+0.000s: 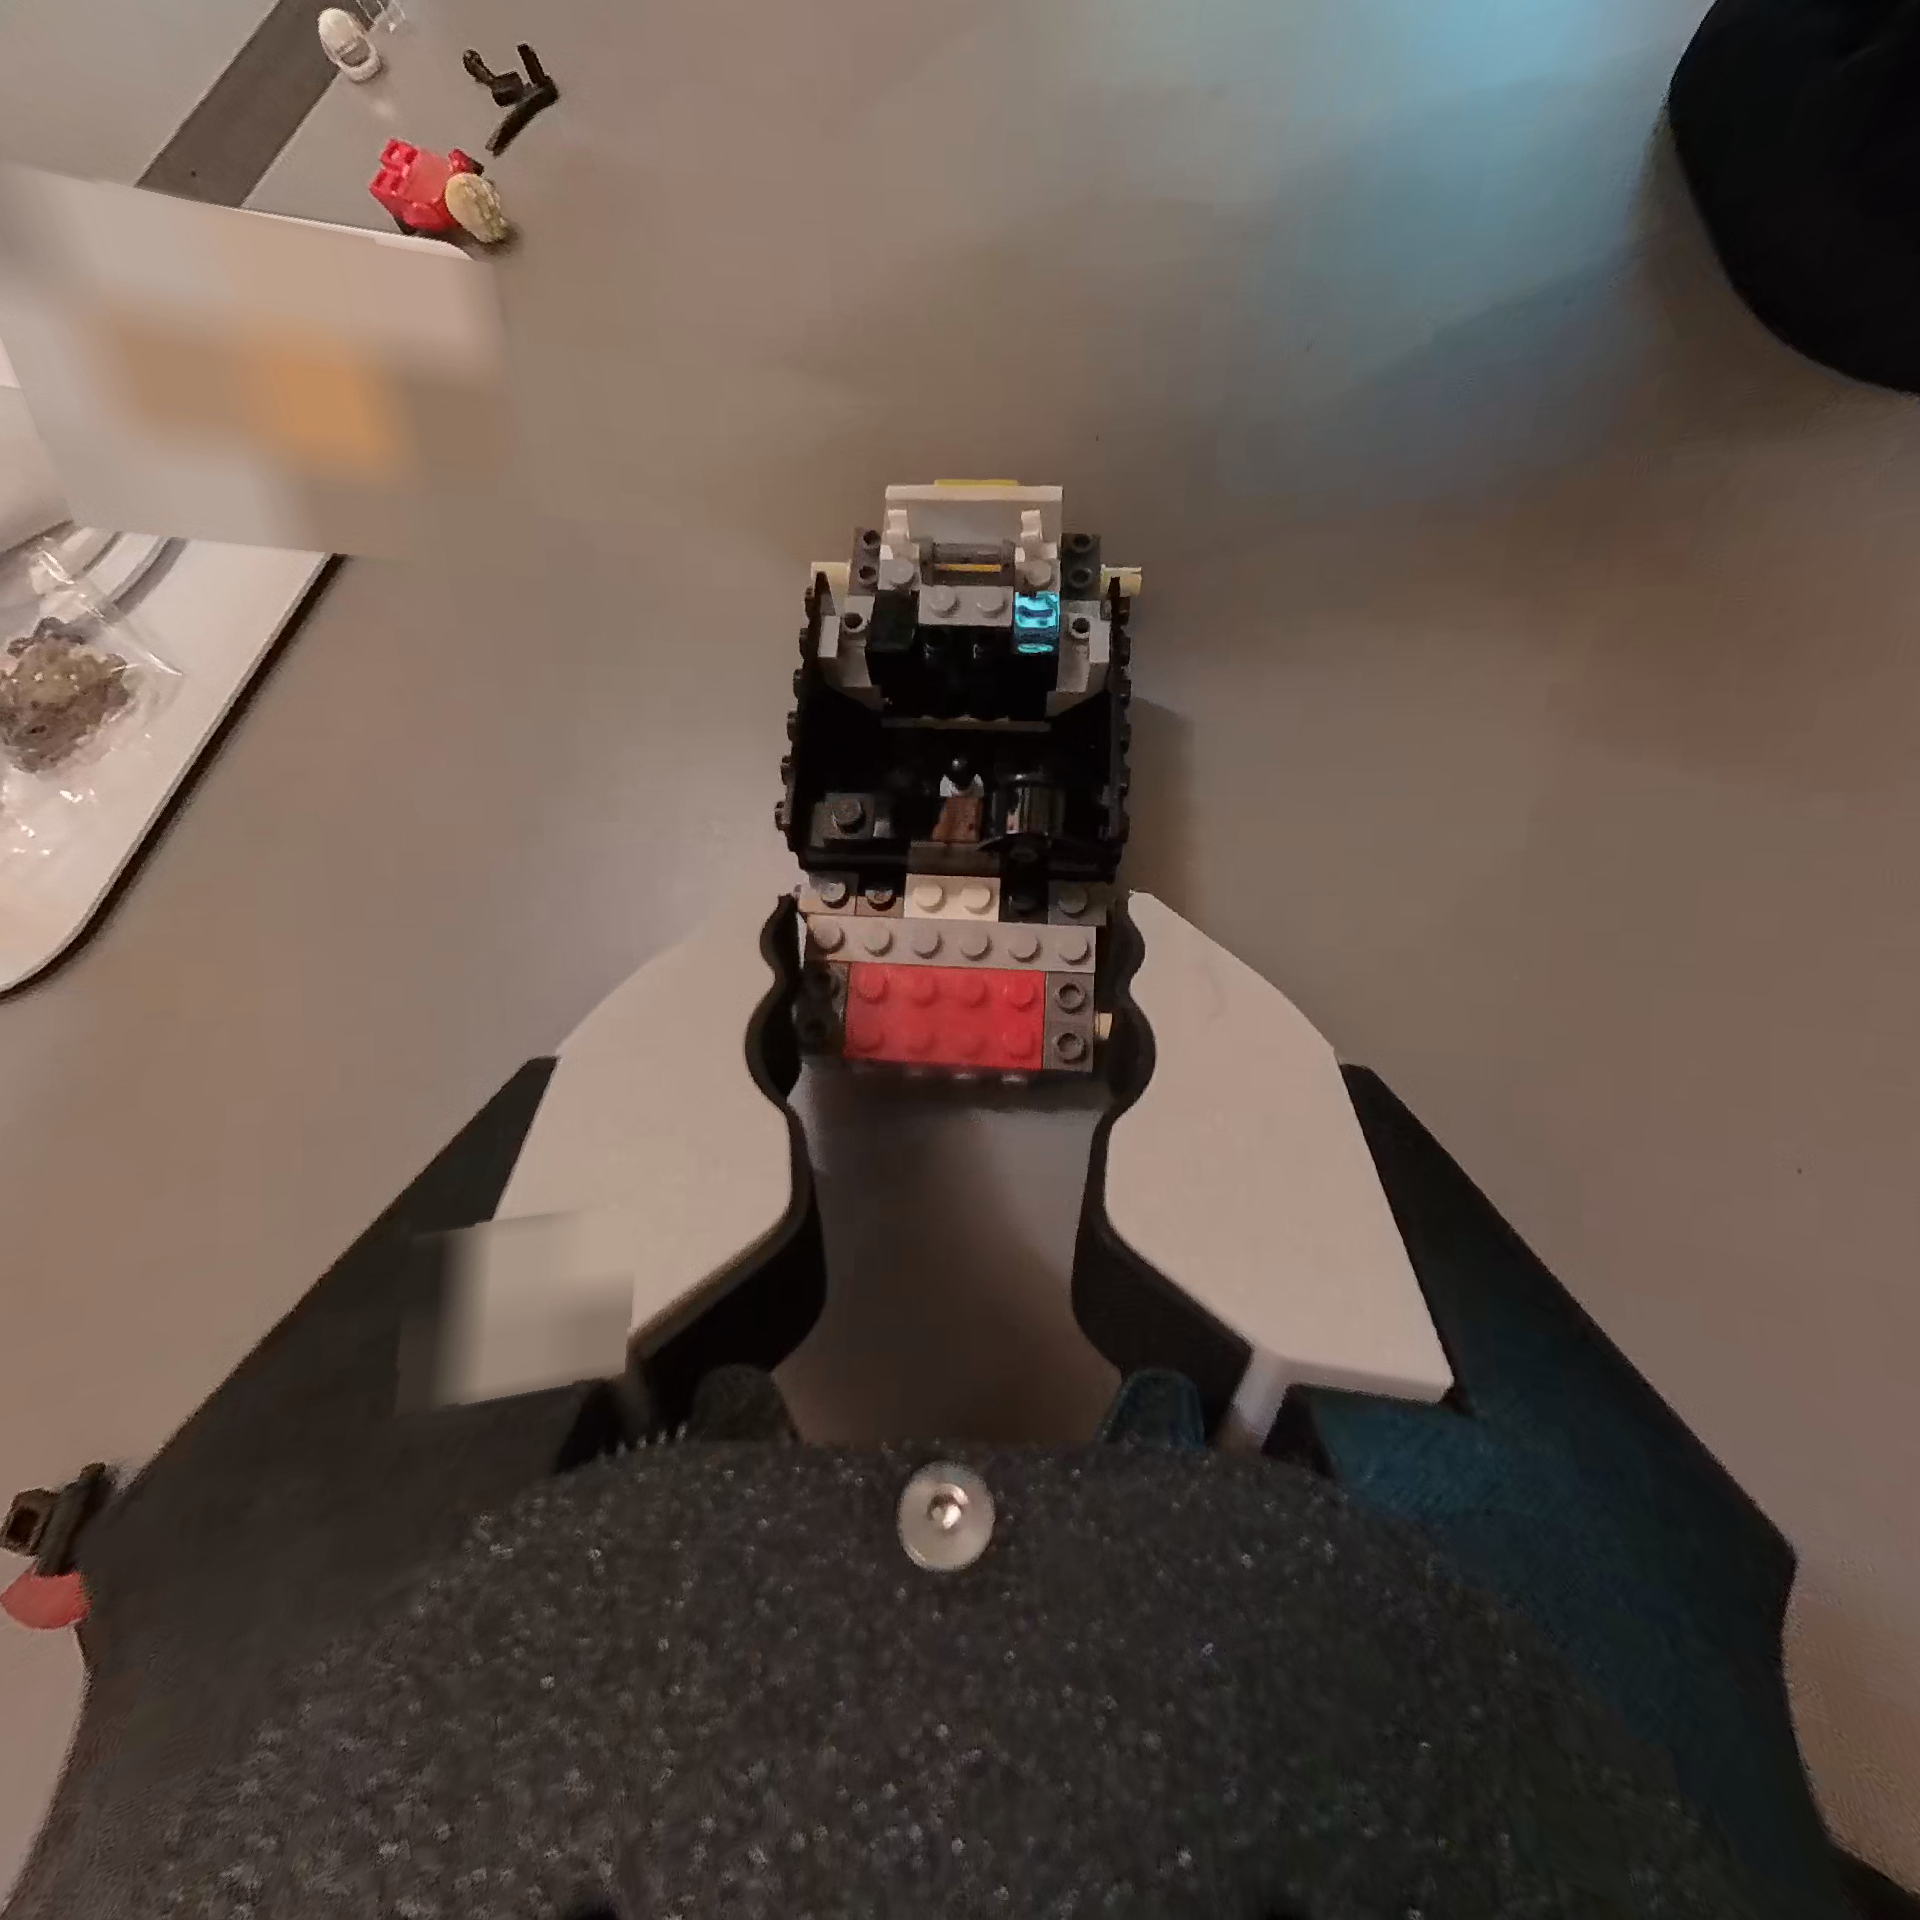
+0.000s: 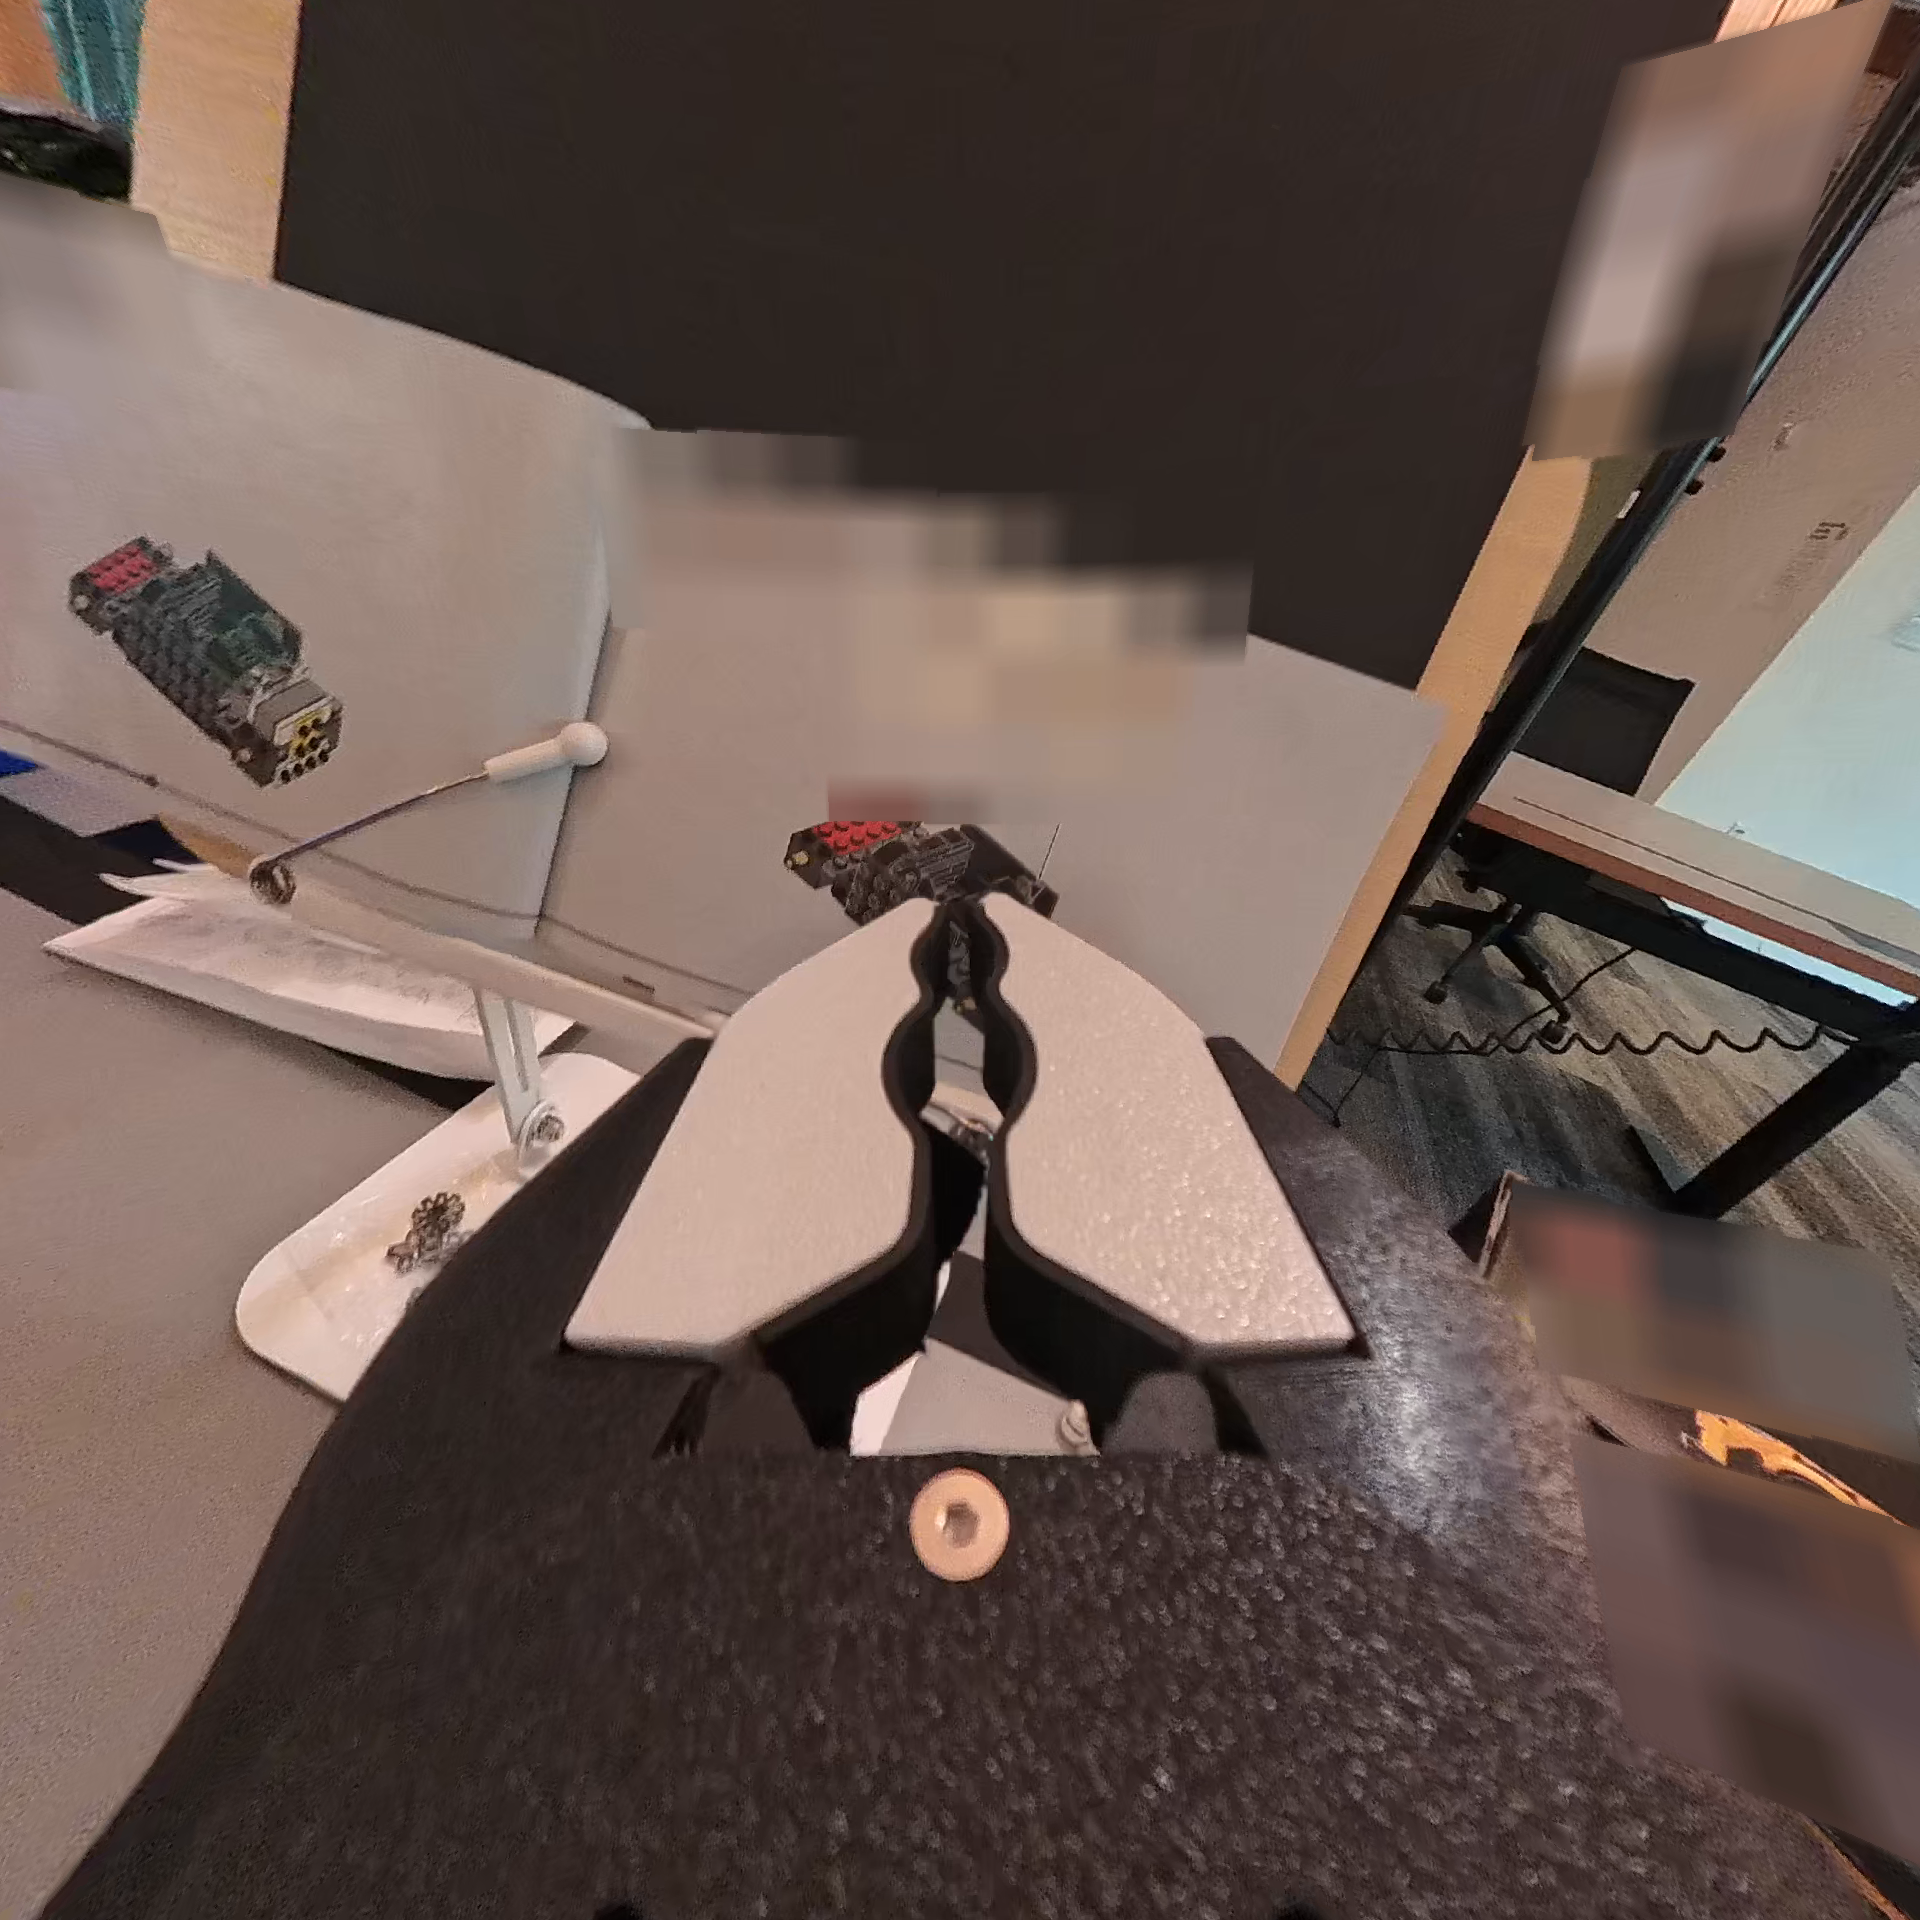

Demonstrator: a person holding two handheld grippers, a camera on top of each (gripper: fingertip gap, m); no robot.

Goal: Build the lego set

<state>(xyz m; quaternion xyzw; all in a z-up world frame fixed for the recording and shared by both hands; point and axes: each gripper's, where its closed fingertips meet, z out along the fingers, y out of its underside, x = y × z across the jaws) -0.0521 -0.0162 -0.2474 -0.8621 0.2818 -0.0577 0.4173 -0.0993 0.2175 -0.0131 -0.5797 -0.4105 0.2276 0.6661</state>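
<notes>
Grey table (image 1: 1351, 520): left gripper (image 1: 951, 997) clamps model (image 1: 956, 790) at red end. Right gripper (image 2: 961, 935) nearly closed, contents unclear. We keep model steady.

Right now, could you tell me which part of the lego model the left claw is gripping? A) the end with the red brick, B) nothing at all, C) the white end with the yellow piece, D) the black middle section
A: the left claw is closed on the lego model at the end with the red brick, one finger on each side.
</notes>
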